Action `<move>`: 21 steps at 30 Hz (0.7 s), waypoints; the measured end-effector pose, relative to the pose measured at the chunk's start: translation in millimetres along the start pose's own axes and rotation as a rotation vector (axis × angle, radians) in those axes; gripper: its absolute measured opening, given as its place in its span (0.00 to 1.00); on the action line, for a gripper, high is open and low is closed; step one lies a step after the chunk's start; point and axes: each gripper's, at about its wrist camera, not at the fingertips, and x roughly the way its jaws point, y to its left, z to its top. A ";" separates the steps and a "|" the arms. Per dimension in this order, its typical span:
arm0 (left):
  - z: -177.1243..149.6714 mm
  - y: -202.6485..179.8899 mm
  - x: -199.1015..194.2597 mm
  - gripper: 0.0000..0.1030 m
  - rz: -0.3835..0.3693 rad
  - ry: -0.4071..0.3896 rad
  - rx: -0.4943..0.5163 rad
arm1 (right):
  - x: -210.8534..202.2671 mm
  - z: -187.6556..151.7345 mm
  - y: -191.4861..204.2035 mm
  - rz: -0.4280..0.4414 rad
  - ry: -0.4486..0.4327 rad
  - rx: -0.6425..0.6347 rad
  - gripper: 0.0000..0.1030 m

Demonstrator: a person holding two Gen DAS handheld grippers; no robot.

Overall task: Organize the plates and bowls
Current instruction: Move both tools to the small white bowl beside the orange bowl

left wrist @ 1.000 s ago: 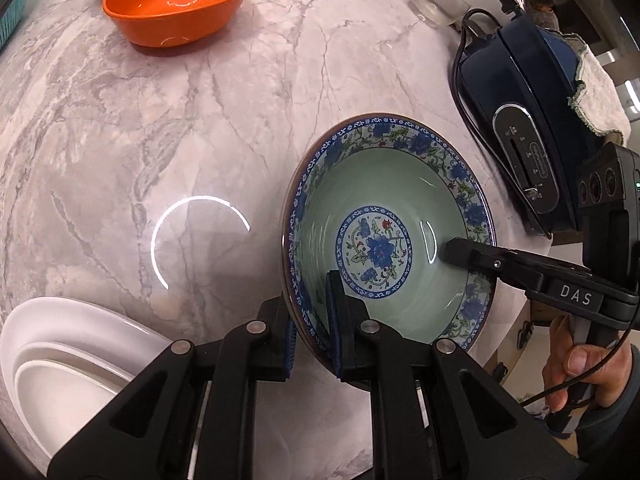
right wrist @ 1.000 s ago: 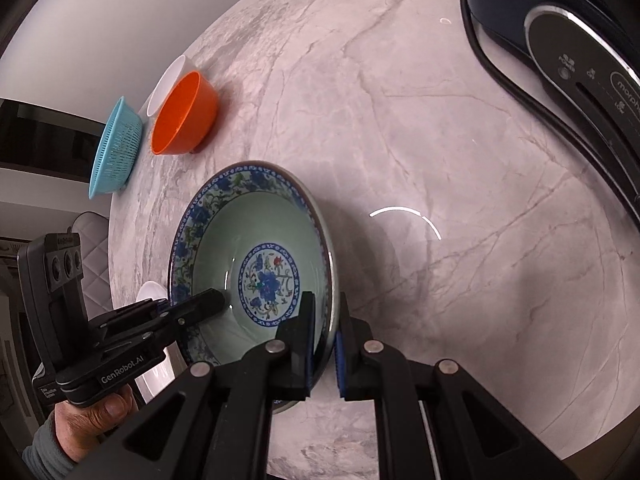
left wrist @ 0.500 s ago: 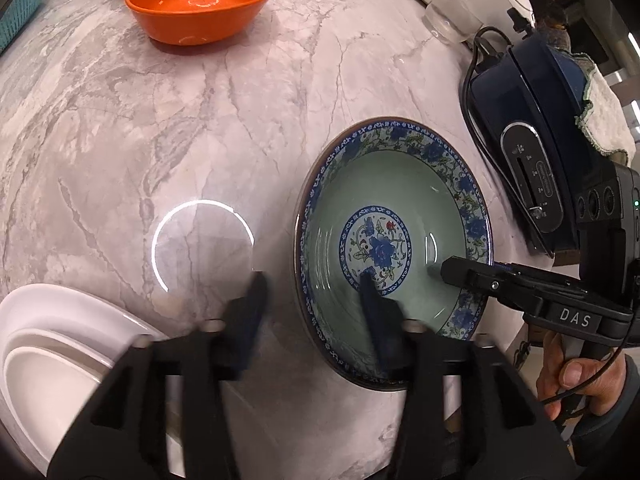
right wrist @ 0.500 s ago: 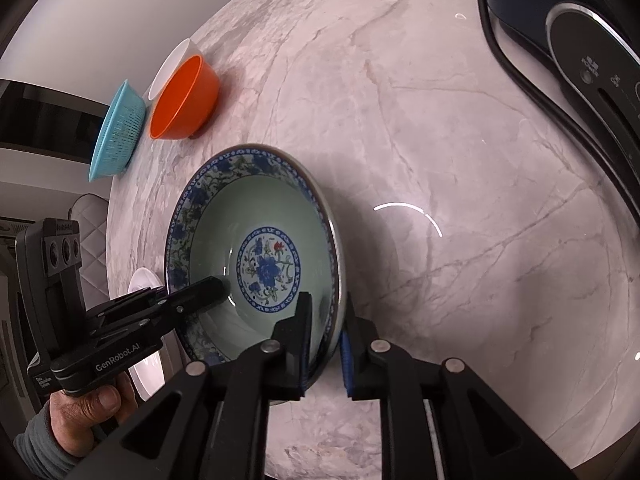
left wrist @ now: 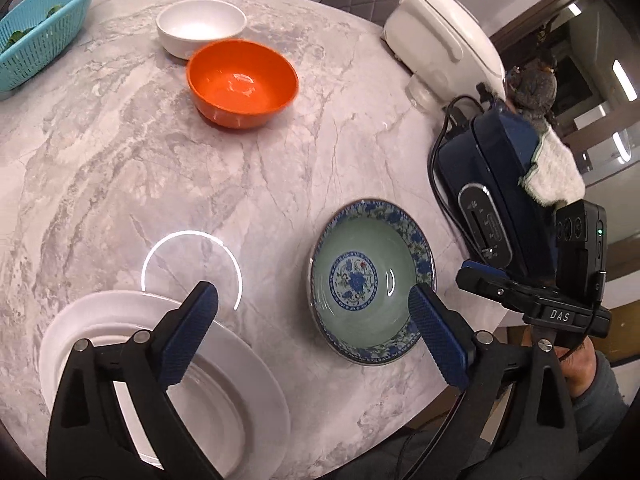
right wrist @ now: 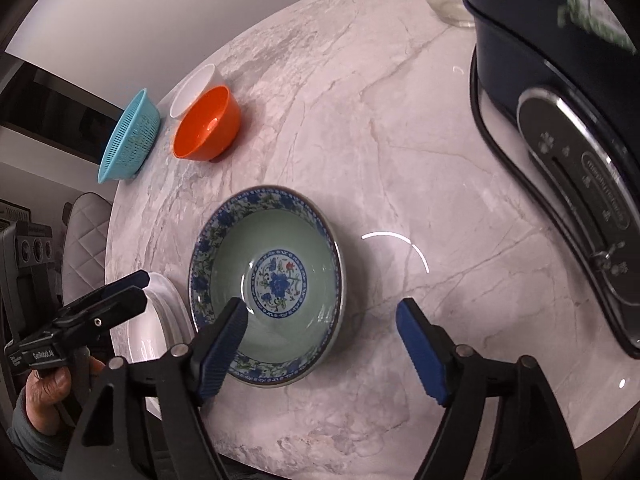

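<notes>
A green bowl with a blue flower rim (left wrist: 370, 284) (right wrist: 266, 284) stands on the marble table, touched by neither gripper. My left gripper (left wrist: 312, 296) (right wrist: 138, 290) hovers above its left side with jaws opening wide and nothing pressed between them. My right gripper (right wrist: 322, 308) (left wrist: 470, 274) hangs over the bowl's right rim, its jaws also opening with only the rim below the gap. Stacked white plates (left wrist: 256, 360) (right wrist: 168, 300) lie just left of the bowl. An orange bowl (left wrist: 242, 80) (right wrist: 208, 124) and a white bowl (left wrist: 200, 26) (right wrist: 196, 88) sit at the far side.
A teal colander (left wrist: 36, 32) (right wrist: 130, 136) stands at the far left edge. A navy appliance (left wrist: 492, 184) (right wrist: 580, 160) with a black cord lines the right side, a white cooker (left wrist: 444, 40) behind it. The table's near edge runs just below both grippers.
Both grippers were shut on the patterned bowl's rim; both have let go, opened wide and lifted away. The bowl rests on the table.
</notes>
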 end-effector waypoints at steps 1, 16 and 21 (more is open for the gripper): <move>7.0 7.8 -11.3 0.99 0.000 -0.021 -0.009 | -6.2 5.7 4.7 0.008 -0.015 -0.014 0.82; 194.1 126.6 -47.3 0.97 0.123 -0.159 -0.159 | 8.2 212.6 119.6 0.222 -0.116 -0.246 0.72; 237.9 146.5 -6.1 0.97 0.142 -0.118 -0.171 | 72.5 275.5 134.3 0.237 -0.013 -0.205 0.64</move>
